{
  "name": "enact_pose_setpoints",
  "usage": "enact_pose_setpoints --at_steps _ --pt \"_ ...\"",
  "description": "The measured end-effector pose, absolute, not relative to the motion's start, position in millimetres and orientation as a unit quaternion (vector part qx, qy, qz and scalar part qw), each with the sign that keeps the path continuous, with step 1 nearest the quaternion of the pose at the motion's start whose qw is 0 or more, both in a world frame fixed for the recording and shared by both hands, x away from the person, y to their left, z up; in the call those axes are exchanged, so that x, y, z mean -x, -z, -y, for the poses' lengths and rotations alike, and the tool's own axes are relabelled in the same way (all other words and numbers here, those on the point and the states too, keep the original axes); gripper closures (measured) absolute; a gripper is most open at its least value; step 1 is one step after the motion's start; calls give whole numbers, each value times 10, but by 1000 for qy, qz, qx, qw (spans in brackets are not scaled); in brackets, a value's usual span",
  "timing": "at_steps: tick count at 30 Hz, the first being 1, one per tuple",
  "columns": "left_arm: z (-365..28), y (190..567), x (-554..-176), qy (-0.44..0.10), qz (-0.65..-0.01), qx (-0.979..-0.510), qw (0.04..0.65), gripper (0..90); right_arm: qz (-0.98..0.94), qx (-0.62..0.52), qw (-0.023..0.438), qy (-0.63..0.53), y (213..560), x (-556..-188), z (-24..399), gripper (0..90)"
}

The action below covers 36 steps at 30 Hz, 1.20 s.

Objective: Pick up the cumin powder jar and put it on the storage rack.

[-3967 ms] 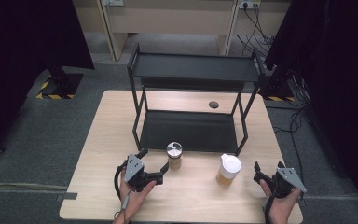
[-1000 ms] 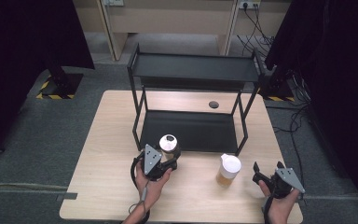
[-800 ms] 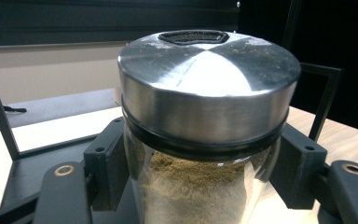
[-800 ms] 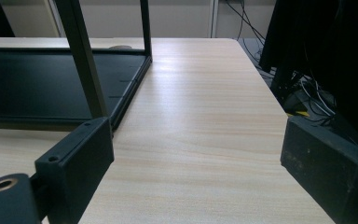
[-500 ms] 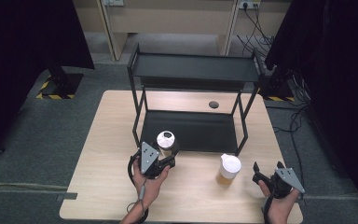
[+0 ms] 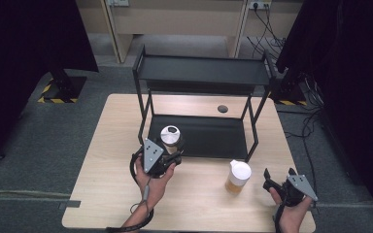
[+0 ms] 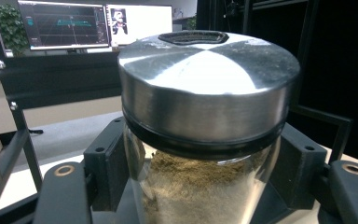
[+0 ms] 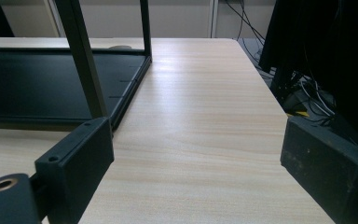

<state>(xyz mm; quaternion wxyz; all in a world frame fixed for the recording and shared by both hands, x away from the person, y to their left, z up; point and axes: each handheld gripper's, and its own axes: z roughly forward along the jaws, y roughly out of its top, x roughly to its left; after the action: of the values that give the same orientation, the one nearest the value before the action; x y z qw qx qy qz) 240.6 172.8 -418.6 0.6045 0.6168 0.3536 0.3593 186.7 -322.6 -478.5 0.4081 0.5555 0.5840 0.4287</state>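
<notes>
A glass jar with a silver metal lid (image 6: 171, 137) and brown powder inside (image 7: 200, 186) is held upright off the table by my left gripper (image 6: 167, 154), whose black jaws are shut on its glass body. It hangs at the front left edge of the black two-tier rack (image 6: 201, 73). A second jar with a white lid (image 6: 238, 175) and tan contents stands on the wooden table (image 6: 107, 150) in front of the rack's right leg. My right gripper (image 6: 270, 183) rests near the table's front right corner, open with nothing between its jaws (image 8: 193, 158).
The rack's lower shelf (image 6: 209, 136) is a bare black tray and its upper shelf is bare too. A round cable hole (image 6: 222, 108) lies in the table behind the rack. Dark curtains flank both sides, and cables run on the floor at right.
My left gripper has risen with the silver-lidded jar and drifted slightly toward the rack. The right gripper and the white-lidded jar have stayed put.
</notes>
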Motion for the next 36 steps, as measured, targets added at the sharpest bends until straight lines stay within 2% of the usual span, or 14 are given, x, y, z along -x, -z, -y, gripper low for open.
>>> enact_pose_setpoints --at_steps 36 --pt "-1599 3769 -2518 -389 -339 -603 609 304 -585 -554 409 -429 4788 -1865 3225 97"
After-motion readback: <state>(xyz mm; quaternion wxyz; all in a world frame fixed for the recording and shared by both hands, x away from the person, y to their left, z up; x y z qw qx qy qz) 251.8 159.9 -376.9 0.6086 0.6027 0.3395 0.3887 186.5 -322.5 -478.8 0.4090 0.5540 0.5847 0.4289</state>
